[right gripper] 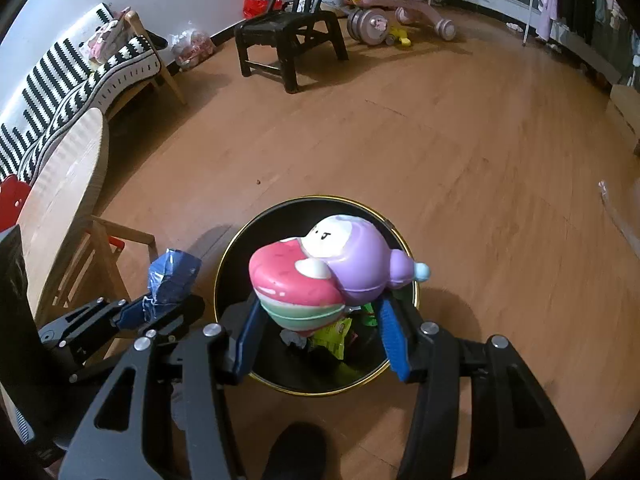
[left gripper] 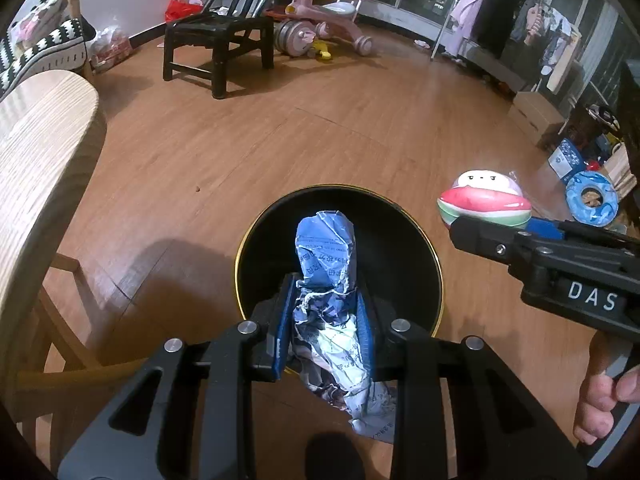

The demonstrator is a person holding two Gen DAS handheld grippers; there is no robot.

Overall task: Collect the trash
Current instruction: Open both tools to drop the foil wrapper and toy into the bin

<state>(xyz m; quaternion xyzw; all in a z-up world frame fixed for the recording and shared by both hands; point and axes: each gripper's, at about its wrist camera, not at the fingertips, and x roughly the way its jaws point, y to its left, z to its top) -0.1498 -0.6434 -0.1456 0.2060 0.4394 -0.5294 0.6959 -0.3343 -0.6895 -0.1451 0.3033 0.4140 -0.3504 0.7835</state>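
The round black trash bin (left gripper: 400,240), rimmed in thin gold, sits at lower centre on bare wood-plank floor (left gripper: 360,128) that stays open toward the upper frame; a pale wooden table edge (left gripper: 48,168) curves close at the left. The left gripper (left gripper: 324,320) is clamped on crumpled blue printed paper (left gripper: 326,248) above the bin's mouth. The right gripper (right gripper: 320,328) pinches a glossy, rounded pink-and-purple toy (right gripper: 320,276) over the bin.

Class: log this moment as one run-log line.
left hand-held gripper: holds crumpled blue wrapper | right hand-held gripper: holds squishy toy | both above black bin
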